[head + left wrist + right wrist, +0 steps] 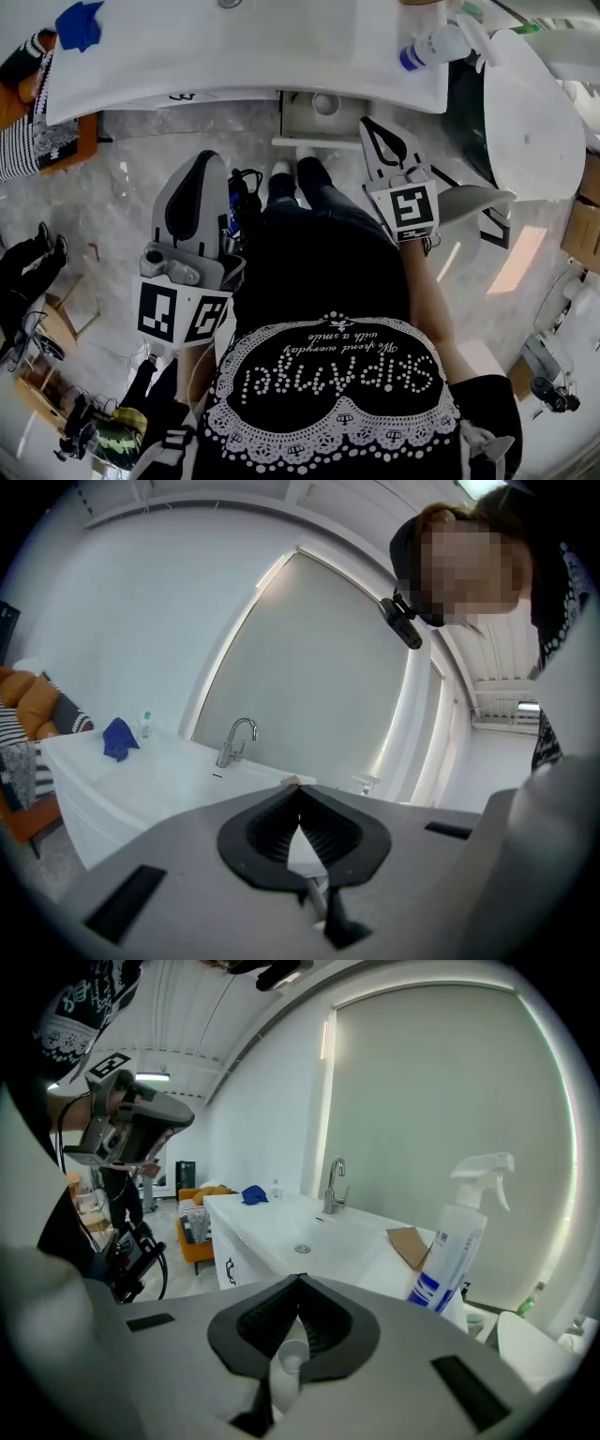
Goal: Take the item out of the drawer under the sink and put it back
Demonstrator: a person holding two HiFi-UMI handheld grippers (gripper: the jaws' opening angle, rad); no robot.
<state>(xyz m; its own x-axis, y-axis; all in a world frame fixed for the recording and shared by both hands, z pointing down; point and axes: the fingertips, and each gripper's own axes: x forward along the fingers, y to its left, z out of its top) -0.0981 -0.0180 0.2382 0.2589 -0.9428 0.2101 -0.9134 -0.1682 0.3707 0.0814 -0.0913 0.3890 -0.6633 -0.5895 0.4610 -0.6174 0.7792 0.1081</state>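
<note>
In the head view the drawer point(292, 120) under the white sink counter point(253, 47) stands pulled out. A small round white item point(325, 103) lies in it. My right gripper point(367, 123) is shut just right of the drawer's front, holding nothing. In the right gripper view its tips point(300, 1279) meet, and a small white cylinder point(292, 1361) shows through the gap behind them, beyond the jaws. My left gripper point(208, 157) is shut and empty, lower left of the drawer, away from it. In the left gripper view its tips point(300, 786) touch.
A spray bottle point(436, 45) and a piece of cardboard point(409, 1244) sit at the counter's right end. A blue cloth point(80, 23) lies at its left end, the faucet point(335, 1185) at the back. A toilet point(530, 112) stands right; an orange seat point(56, 141) left.
</note>
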